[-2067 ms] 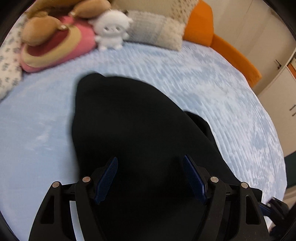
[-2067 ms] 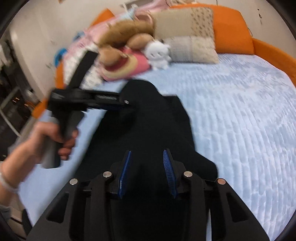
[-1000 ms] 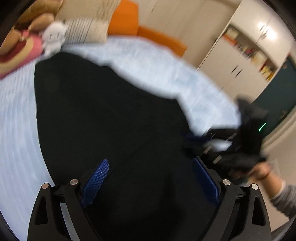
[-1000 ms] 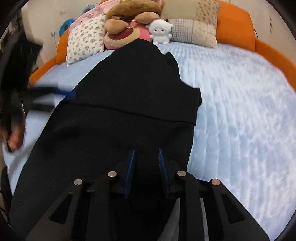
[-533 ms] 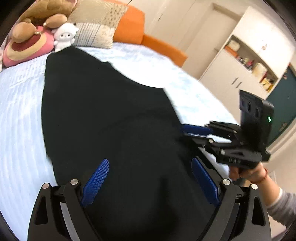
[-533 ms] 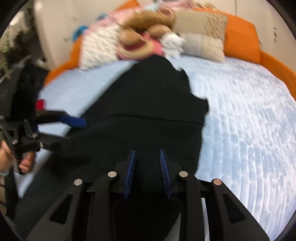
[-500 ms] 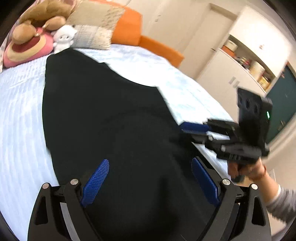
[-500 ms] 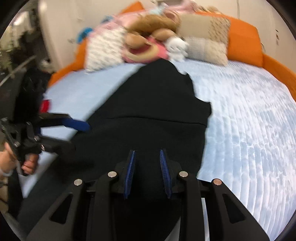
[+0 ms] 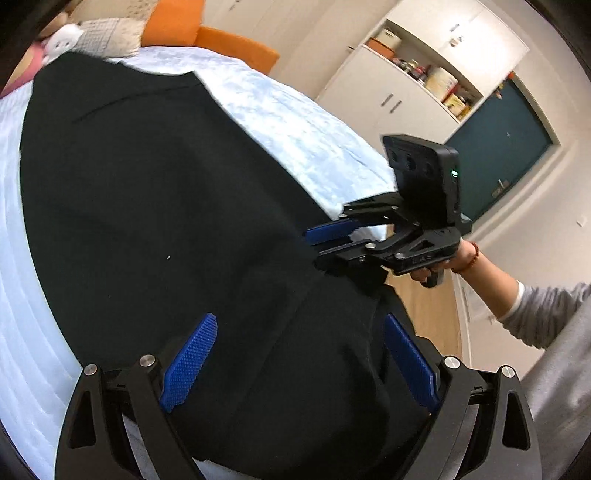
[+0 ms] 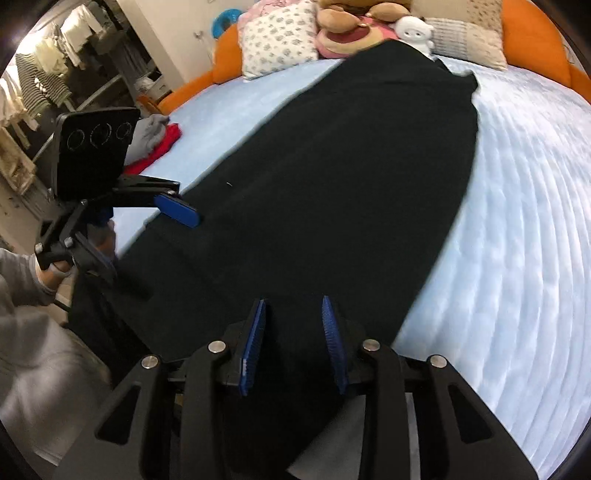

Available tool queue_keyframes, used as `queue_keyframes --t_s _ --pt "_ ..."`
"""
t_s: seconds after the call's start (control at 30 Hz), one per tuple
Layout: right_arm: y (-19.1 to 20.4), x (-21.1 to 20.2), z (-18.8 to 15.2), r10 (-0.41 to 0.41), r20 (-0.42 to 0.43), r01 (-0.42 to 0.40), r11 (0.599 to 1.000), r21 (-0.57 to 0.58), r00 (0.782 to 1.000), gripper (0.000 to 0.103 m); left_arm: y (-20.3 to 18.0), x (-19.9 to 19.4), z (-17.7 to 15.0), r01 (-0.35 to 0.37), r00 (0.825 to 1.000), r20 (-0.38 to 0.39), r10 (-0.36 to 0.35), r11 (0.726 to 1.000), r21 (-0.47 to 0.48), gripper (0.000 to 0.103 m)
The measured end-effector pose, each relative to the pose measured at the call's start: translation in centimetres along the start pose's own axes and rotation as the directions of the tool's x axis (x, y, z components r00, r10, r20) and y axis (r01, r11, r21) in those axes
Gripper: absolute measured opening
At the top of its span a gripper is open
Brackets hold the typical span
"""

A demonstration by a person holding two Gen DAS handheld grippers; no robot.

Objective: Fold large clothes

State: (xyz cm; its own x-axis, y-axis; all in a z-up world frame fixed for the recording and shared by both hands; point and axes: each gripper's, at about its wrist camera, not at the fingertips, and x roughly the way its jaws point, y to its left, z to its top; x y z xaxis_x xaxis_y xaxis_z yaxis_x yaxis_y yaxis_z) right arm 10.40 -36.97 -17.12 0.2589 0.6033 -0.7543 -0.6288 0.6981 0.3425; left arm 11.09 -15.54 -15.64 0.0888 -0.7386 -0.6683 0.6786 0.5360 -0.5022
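Observation:
A large black garment (image 9: 155, 192) lies stretched lengthwise on the light blue bed (image 9: 295, 122); it also fills the middle of the right wrist view (image 10: 351, 177). Its near end hangs over the bed's front edge. My left gripper (image 9: 299, 354) is open, its blue pads wide apart over the garment's near end. It shows from the side at the left of the right wrist view (image 10: 147, 218). My right gripper (image 10: 293, 332) is shut on the garment's near edge, with black cloth between its pads. It shows at the right of the left wrist view (image 9: 332, 240).
Pillows (image 10: 277, 40) and plush toys (image 10: 354, 26) line the head of the bed against an orange headboard (image 10: 532, 33). Red and grey clothes (image 10: 155, 140) lie at the bed's left edge. White cupboards (image 9: 413, 74) and a dark door (image 9: 506, 147) stand beyond the bed's right side.
The garment has been drawn out longer toward the bed's front edge. My left gripper has swung right and nearer the front edge. My right gripper keeps its hold.

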Motion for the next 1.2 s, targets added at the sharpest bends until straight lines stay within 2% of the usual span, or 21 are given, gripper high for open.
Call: queue_keyframes --t_s 0.13,0.23,0.3,0.33,0.37,0.5,0.53,0.57,0.6,0.63,0.67,0.8,0.9,0.97,1.03,1.07,1.13,1.2 --pt "0.5 0.5 0.4 -0.033 -0.015 0.033 0.999 -0.027 0.999 0.032 -1.5 1.2 -1.2 -0.115 0.993 0.032 0.112 0.986 0.12 0.093" --pt "1.3 0.1 0.9 -0.059 -0.03 0.058 0.998 -0.039 0.998 0.033 -1.8 0.9 -1.0 -0.119 0.992 0.045 0.116 0.989 0.085 0.093" --pt "2.1 -0.8 1.2 -0.038 -0.015 0.038 0.999 -0.026 0.999 0.039 -0.8 0.0 -0.6 -0.073 0.996 0.058 0.072 0.997 0.008 0.093" --pt "2.6 -1.2 1.0 -0.01 -0.004 0.01 0.999 -0.031 1.0 0.04 -0.8 -0.9 -0.5 -0.019 0.997 0.078 0.021 0.999 -0.03 0.093" --pt "3.4 -1.7 0.8 0.015 0.0 -0.015 0.999 -0.046 1.0 0.041 -1.0 -1.7 -0.7 0.016 0.995 0.098 -0.012 0.999 -0.039 0.093" --pt "5.4 -1.9 -0.7 0.065 -0.04 -0.069 0.993 -0.098 0.997 0.043 -2.3 -4.5 -2.0 0.069 0.987 0.148 -0.062 0.997 -0.046 0.093" --pt "5.5 -1.6 -0.9 0.066 -0.052 -0.071 0.993 -0.096 0.996 0.047 -2.0 -5.0 -2.5 0.156 0.977 0.155 -0.143 0.985 -0.072 0.093" --pt "5.5 -1.1 -1.1 0.05 -0.073 -0.056 0.994 -0.089 0.996 0.05 -1.7 -5.0 -3.0 0.202 0.97 0.155 -0.186 0.975 -0.097 0.093" --pt "5.1 -0.3 -1.4 0.018 -0.098 -0.026 0.996 -0.087 0.995 0.05 -1.5 -4.8 -3.3 0.178 0.976 0.144 -0.161 0.978 -0.111 0.093" --pt "5.0 0.3 -1.5 0.006 -0.098 -0.014 0.996 -0.088 0.995 0.05 -1.3 -4.1 -3.8 0.117 0.989 0.104 -0.105 0.986 -0.117 0.093" --pt "4.9 0.5 -1.4 0.005 -0.09 -0.013 0.996 -0.084 0.996 0.05 -1.0 -3.3 -4.3 0.096 0.993 0.078 -0.087 0.988 -0.123 0.093" --pt "4.9 0.6 -0.3 0.017 -0.118 -0.022 0.999 -0.047 0.993 0.056 -1.1 -2.7 -3.9 0.069 0.995 0.08 -0.06 0.99 -0.12 0.093" --pt "4.7 -0.5 0.1 0.04 -0.144 -0.039 0.999 0.008 0.989 0.065 -1.4 -3.3 -4.0 0.034 0.999 0.036 -0.03 0.991 -0.128 0.093" --pt "4.1 -2.1 0.7 0.055 -0.134 -0.045 0.996 0.079 0.989 0.075 -1.1 -4.5 -3.9 -0.003 1.0 -0.012 0.001 0.986 -0.168 0.093" --pt "2.5 -4.1 0.4 0.08 -0.11 -0.06 0.983 0.174 0.991 0.08 0.1 -5.8 -4.3 -0.035 0.998 -0.054 0.021 0.965 -0.26 0.093" --pt "1.5 -4.9 0.3 0.103 -0.101 -0.076 0.967 0.242 0.989 0.084 1.5 -6.2 -4.8 -0.028 0.997 -0.077 0.001 0.939 -0.343 0.093" --pt "-1.2 -5.7 -0.3 0.216 -0.062 -0.169 0.888 0.428 0.975 0.086 4.1 -6.3 -6.3 -0.006 0.994 -0.1 -0.05 0.869 -0.495 0.093" --pt "-2.5 -5.4 -0.9 0.28 -0.035 -0.221 0.825 0.52 0.96 0.086 5.8 -5.4 -7.3 0.045 0.989 -0.089 -0.119 0.81 -0.584 0.093"
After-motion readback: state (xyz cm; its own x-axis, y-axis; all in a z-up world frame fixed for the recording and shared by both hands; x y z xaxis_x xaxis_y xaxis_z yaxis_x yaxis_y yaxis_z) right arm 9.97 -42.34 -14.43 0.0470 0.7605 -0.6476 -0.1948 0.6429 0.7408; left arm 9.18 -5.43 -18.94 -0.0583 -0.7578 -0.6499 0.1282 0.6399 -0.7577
